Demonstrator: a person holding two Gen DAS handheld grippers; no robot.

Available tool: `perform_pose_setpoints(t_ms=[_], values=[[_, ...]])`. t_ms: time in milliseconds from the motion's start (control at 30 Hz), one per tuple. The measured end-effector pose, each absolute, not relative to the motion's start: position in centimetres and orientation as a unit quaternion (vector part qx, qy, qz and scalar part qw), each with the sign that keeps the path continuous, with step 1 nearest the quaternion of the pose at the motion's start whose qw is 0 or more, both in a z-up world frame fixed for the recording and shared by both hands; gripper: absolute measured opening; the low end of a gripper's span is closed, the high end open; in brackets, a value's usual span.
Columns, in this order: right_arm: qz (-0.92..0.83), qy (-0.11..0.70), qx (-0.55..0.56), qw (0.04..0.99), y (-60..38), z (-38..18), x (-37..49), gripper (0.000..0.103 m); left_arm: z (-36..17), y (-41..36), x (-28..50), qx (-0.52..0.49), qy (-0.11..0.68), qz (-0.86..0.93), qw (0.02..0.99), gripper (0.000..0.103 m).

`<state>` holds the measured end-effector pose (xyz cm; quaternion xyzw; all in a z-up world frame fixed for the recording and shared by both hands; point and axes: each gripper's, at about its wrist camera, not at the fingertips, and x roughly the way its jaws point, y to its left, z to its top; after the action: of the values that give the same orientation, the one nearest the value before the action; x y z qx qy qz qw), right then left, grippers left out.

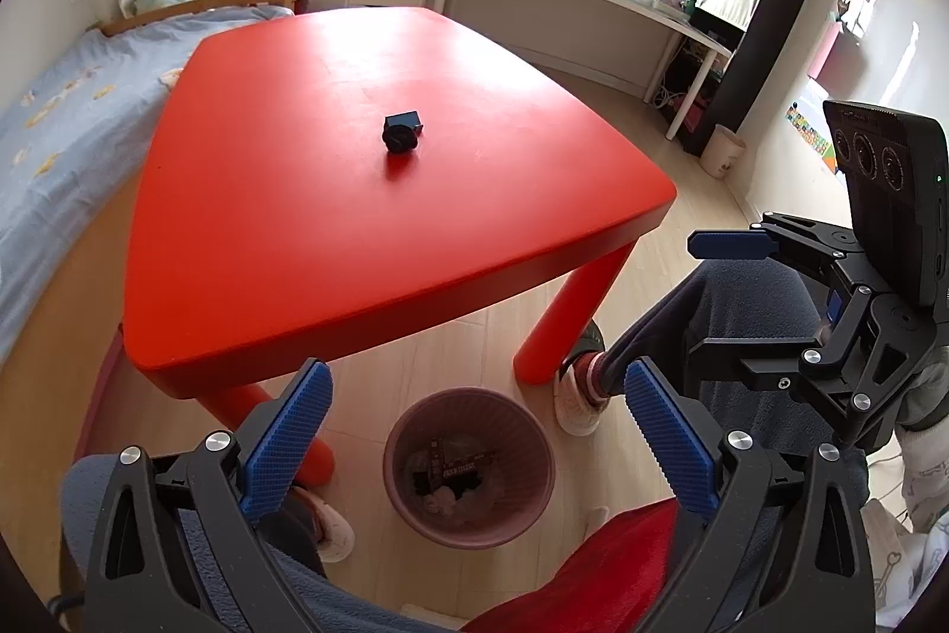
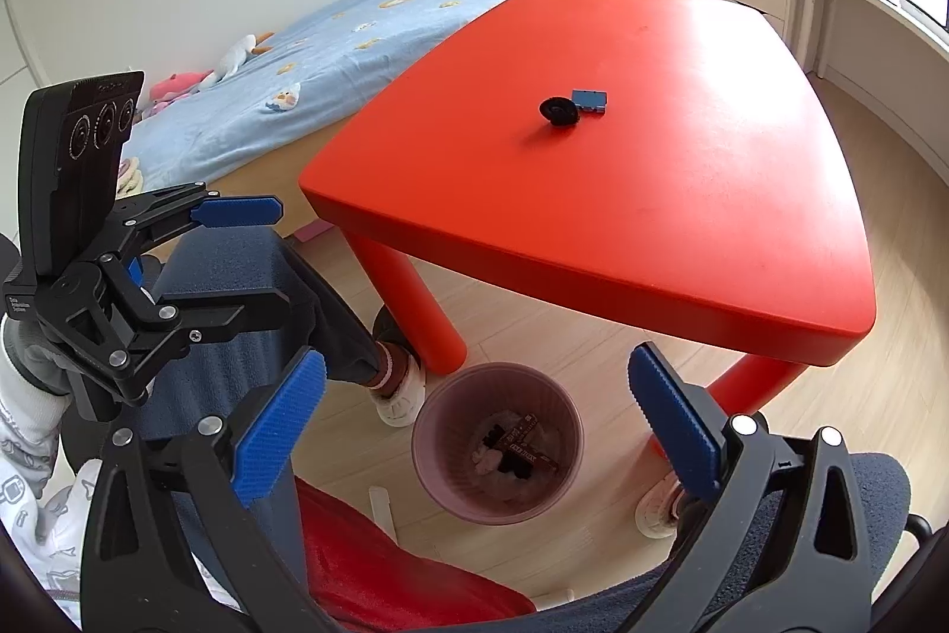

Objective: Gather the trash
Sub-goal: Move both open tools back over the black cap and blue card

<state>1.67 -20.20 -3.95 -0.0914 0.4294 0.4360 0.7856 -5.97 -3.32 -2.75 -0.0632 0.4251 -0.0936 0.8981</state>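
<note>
Trash [image 2: 516, 449] is seen inside the pink bin [image 2: 442, 410], which stands on the wood floor [image 2: 522, 330] just below the near edge of the red bench [image 2: 623, 194]. Wrappers and dark bits are made out in it. Both grippers are held above the bin: left gripper [image 1: 474, 431] spread wide, nothing btwn its pads; right gripper [image 2: 474, 425] likewise released. A small black item [image 1: 402, 133] is left on the bench top.

I see the red table [image 1: 332, 194] filling mid-frame, a small black camera [image 1: 402, 133] at its centre; on the wooden floor [image 1: 670, 218] below, lower centre, stands a pink bin [image 1: 468, 461].
</note>
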Motion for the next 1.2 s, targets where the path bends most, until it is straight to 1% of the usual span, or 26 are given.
perform_pose_setpoints(t_ms=[433, 700, 967, 1200], values=[[0.418, 0.445, -0.066, 0.789, -20.4, -3.4, 3.1, 0.1, -2.5, -3.1, -5.6, -0.068, 0.423, -0.097, 0.898, 0.095], [0.412, 0.427, -0.056, 0.803, -20.0, -1.1, 4.9, 0.1, -1.6, -2.7, -3.8, -0.056, 0.414, -0.094, 0.904, 0.095], [0.402, 0.422, -0.063, 0.81, -18.1, 0.9, 8.2, 0.1, -0.6, -2.1, -0.9, -0.043, 0.407, -0.095, 0.907, 0.095], [0.394, 0.43, -0.055, 0.81, -15.5, 1.9, 12.7, 0.1, 0.1, -1.9, 2.1, -0.023, 0.405, -0.095, 0.909, 0.095]])
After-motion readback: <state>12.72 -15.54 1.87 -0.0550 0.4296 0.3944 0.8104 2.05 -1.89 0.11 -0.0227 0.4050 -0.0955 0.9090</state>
